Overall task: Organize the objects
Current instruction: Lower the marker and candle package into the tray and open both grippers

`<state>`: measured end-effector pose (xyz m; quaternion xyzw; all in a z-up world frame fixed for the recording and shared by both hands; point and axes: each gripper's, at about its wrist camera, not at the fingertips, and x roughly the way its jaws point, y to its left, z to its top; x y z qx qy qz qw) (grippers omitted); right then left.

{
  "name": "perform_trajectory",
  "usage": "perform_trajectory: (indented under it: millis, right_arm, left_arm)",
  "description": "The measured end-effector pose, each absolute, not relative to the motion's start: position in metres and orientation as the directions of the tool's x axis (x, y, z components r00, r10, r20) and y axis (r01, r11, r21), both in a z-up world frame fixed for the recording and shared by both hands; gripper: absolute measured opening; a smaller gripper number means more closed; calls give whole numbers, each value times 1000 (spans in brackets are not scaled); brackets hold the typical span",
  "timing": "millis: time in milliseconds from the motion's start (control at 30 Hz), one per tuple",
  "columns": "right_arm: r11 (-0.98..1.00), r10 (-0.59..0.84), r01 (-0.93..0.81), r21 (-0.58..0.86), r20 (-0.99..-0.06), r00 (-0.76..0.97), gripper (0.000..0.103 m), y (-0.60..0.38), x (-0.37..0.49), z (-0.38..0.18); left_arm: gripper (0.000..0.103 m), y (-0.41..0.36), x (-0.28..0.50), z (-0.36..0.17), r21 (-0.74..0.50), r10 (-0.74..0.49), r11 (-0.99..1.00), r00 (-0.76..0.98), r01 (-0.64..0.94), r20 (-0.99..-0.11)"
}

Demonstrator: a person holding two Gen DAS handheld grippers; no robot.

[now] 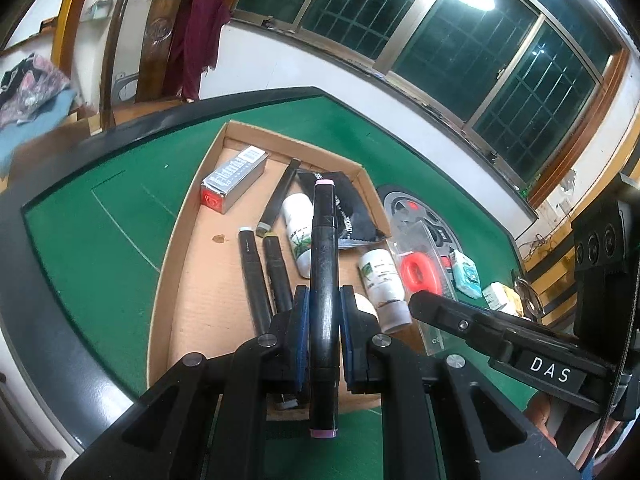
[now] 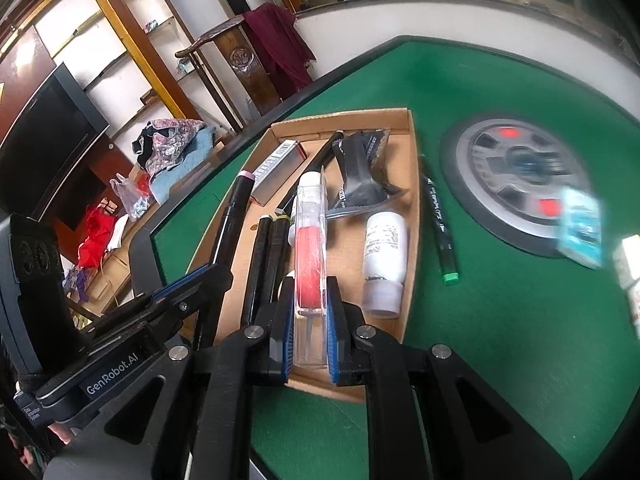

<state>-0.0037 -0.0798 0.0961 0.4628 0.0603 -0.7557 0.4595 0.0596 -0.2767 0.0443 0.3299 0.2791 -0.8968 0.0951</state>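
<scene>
A black marker with pink end caps (image 1: 324,300) was held lengthwise in the left gripper (image 1: 324,304) — pads (image 1: 303,312) closed on both sides of the barrel, approx. mid-length, with one pink cap sticking out forward and the other back toward the camera. The marker was held above the cardboard tray (image 1: 176,264), which sat on the green table (image 1: 100,232).

The right gripper (image 2: 311,300) was clamped shut on a clear plastic pack with a red item inside (image 2: 309,256), the blue pads (image 2: 330,320) pressed on the pack's narrow sides. The pack was also held over the tray, w/ the left gripper and its marker seen just beside it on the left in the right wrist view.

Inside the tray were seen: two black markers (image 1: 264,276) side by side, a third dark marker (image 1: 278,200) laid at an angle, a silver box w/ a red end (image 1: 234,182), a black foil pouch (image 1: 352,212) and two white bottles (image 1: 298,232) — one near the middle, the other (image 2: 384,256) along the right wall.

Outside the tray, on the felt, a green-capped pen (image 2: 440,232) was laid just beside the tray's right wall. A round grey disc w/ red marks (image 2: 520,184) was set into the table further right, and a small teal packet (image 2: 580,224) was seen at its edge, blurred.
</scene>
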Motion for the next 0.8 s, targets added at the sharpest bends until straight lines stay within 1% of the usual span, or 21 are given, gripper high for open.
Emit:
perform_trajectory:
  millis: [367,667,800]
  right_arm:
    - [-583,-609,741,333,-783,-127,11,-101,-15,75]
    - [-605,-583,751,265,-789,-192,11,-112,-14,70]
    - [-619,-576,742,258,-791,-206,11,-118,-19,67]
  left_arm:
    - [12,-287,50,25,-432,-3,-808,-736,401,-677]
    - [12,-294,45,14,-429,-20,-793,-721,434,-693]
    - [12,-295,39,12,-427,-34,-784,-718,450,-695]
